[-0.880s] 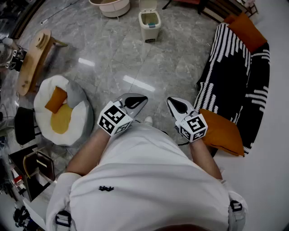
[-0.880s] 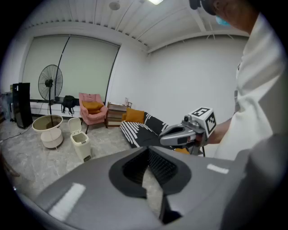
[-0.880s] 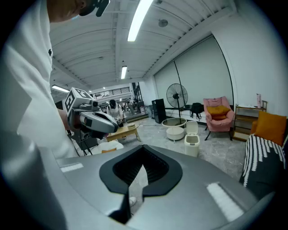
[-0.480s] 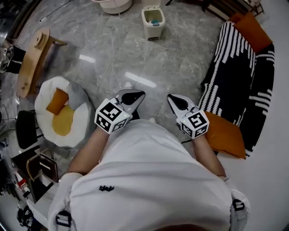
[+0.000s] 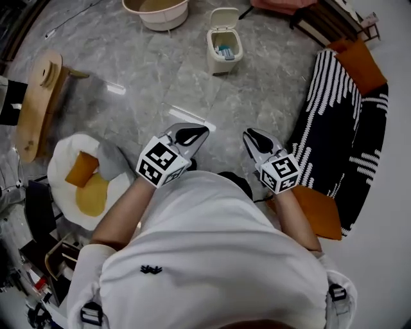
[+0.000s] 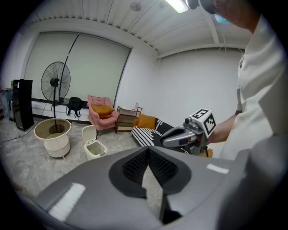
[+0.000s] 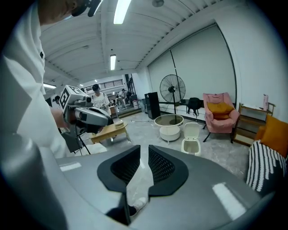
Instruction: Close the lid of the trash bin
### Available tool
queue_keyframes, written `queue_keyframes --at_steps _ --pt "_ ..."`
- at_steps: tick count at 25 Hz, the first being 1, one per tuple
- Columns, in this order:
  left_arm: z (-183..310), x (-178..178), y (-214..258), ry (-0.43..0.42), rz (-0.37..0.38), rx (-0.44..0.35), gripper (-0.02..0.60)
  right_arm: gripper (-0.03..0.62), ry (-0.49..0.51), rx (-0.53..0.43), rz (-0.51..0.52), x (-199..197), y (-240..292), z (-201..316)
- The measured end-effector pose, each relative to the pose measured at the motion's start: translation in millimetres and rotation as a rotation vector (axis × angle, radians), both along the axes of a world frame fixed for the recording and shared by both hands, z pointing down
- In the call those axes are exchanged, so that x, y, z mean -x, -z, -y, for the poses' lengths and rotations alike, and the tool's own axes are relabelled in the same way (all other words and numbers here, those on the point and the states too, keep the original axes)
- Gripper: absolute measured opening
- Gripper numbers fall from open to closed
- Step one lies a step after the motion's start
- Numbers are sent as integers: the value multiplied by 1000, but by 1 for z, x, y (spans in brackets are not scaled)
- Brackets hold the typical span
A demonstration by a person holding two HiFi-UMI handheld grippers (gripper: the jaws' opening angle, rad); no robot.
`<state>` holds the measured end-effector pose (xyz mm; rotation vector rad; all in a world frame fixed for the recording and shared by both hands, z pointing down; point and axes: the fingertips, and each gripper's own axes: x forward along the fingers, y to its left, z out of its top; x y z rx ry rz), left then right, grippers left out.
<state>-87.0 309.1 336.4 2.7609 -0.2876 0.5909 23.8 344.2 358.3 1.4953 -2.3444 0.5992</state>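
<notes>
The small, boxy cream plastic trash bin (image 5: 225, 51) is standing on the glossy grey marble-patterned floor (image 5: 192, 83), well ahead of the person. Its flat, rounded lid (image 5: 223, 16) is tilting up at the back, leaving the mouth open on some scraps inside (too small to tell what). Just beside it, a round cream plastic basin (image 5: 157, 11) is sitting on the same floor.

The person, in a soft white top, is holding both grippers low before the body, well apart from the bin. The left gripper (image 5: 196, 133), smooth grey plastic with a white marker cube, is keeping its ribbed black pads (image 6: 134, 167) touching at the tips, with nothing between them. The right gripper (image 5: 252, 135) is holding its own ribbed pads (image 7: 161, 165) a narrow slit apart, with only floor showing through.

To the right, a black sofa with wavy white stripes (image 5: 334, 128) is carrying orange fabric cushions (image 5: 359, 64). To the left, a puffy floor cushion shaped like a fried egg (image 5: 83, 186) is lying near a curved pale wooden board (image 5: 35, 103). Far behind the bin, a tall black pedestal fan (image 6: 55, 83) and a pink upholstered armchair (image 6: 102, 113) are standing by the wall.
</notes>
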Motion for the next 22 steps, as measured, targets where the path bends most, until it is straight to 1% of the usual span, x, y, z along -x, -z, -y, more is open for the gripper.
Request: queue_keyframes --at_steps 4,6,8,12,15,19,22 --pt "62 21 -4 2 18 -5 58 37 -5 -19 -12 10 5 75" --pt "81 28 -6 23 10 9 57 37 -4 -20 -19 10 7 101" --pt "102 29 -7 54 -4 23 57 37 -2 -25 -30 2 7 129" --pt "141 24 -17 134 -7 62 57 37 5 -15 -35 -25 -6 191" --pt "173 18 -24 174 6 80 57 37 -16 -5 -2 -54 -18 249" --pt "219 -5 -28 235 38 98 57 37 -56 30 61 -105 -34 327" --pt "259 -27 -21 278 34 106 57 37 -68 48 73 -136 -47 392"
